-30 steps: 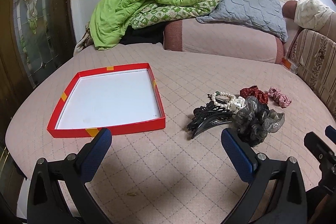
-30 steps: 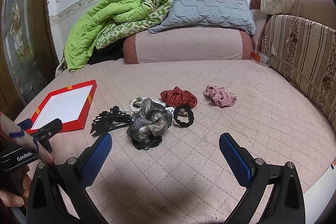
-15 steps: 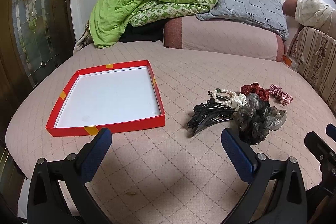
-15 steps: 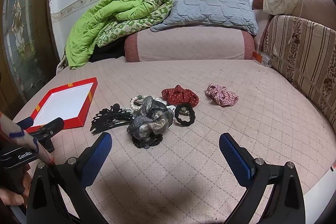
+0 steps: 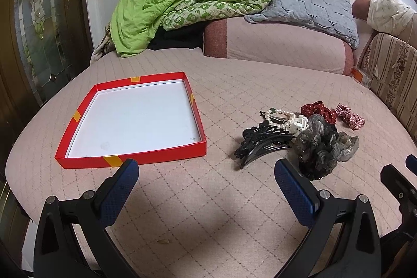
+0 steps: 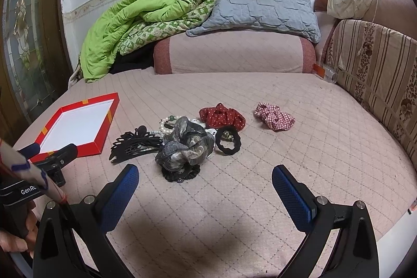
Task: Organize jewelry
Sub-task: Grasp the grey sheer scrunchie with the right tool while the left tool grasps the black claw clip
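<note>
Both cameras had tilted slightly downward since before. The left gripper (image 5: pixel 206 179) and right gripper (image 6: pixel 204 180) hovered with jaws spread, empty. The red tray (image 5: pixel 135 157) lay bare beside the heaped scrunchies and black hair comb (image 5: pixel 263 141).

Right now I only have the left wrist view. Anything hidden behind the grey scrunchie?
Observer: Yes. A black ring scrunchie lies right beside the grey scrunchie, on its far side from you.
Operator: Right claw state?
Observer: The right claw is open and empty, short of the pile.
Operator: Checked one touching the red one?
Observer: No. The checked scrunchie lies apart from the red dotted scrunchie, with bare quilt between them.
</note>
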{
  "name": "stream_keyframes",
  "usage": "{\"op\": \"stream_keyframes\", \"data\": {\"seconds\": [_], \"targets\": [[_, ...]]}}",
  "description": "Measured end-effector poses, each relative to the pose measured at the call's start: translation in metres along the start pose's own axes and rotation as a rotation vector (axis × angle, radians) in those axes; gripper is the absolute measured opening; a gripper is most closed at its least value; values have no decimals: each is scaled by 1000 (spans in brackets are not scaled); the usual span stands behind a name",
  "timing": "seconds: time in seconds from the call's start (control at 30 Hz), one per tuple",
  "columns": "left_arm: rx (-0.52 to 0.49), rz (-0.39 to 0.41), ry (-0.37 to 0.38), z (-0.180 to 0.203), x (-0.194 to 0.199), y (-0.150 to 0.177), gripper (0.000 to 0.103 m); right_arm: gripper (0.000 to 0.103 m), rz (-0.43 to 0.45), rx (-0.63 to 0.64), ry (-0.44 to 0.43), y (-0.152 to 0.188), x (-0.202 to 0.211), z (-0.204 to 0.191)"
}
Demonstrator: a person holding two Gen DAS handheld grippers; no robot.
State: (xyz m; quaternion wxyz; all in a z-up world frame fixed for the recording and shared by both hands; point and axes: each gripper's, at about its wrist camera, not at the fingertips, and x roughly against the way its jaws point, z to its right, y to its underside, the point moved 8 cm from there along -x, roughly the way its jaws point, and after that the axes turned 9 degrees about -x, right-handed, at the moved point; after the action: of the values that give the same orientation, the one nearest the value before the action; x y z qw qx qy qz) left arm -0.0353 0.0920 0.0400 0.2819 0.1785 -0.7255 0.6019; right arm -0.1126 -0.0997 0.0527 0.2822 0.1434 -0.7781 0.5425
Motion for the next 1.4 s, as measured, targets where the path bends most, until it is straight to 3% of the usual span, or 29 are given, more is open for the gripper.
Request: {"op": "stream_keyframes", "data": {"seconds": [0.3, 0.43, 0.6, 0.63, 0.7, 0.73, 0.83, 0.97, 1.13, 1.3, 1.4], "targets": [[40, -20, 45, -18, -16, -4, 103, 102, -32, -28, -72, -6, -19, -6], [50, -29, 63, -20, -24, -4, 103, 101, -127, -95, -125, -4, -55, -14], [15, -40, 63, -15, -31, -3, 103, 90, -250, -173, -120, 4, -108, -18], [9, -41, 63, -14, -32, -3, 103, 82, -278, -184, -116, 6, -118, -18], [0, -48, 66, -12, -34, -2, 103, 54, -318, -204, -127, 10, -132, -20], [-3, -51, 68, -12, -35, -2, 103, 30, -329, -212, -142, 11, -135, -21], [-7, -55, 78, -11, -36, -2, 103, 24, -278, -217, -133, 5, -129, -15], [-19, -56, 105, -4, -40, -6, 103, 23, -134, -242, -119, -21, -98, 3], [-87, -38, 160, 16, -51, -25, 103, 23, -27, -306, -121, -41, -74, 24], [-147, -94, 254, 42, -77, -35, 103, 23, 7, -332, -143, -53, -67, 31], [-181, -132, 269, 51, -97, -38, 98, 23, 7, -342, -149, -53, -65, 34]]}}
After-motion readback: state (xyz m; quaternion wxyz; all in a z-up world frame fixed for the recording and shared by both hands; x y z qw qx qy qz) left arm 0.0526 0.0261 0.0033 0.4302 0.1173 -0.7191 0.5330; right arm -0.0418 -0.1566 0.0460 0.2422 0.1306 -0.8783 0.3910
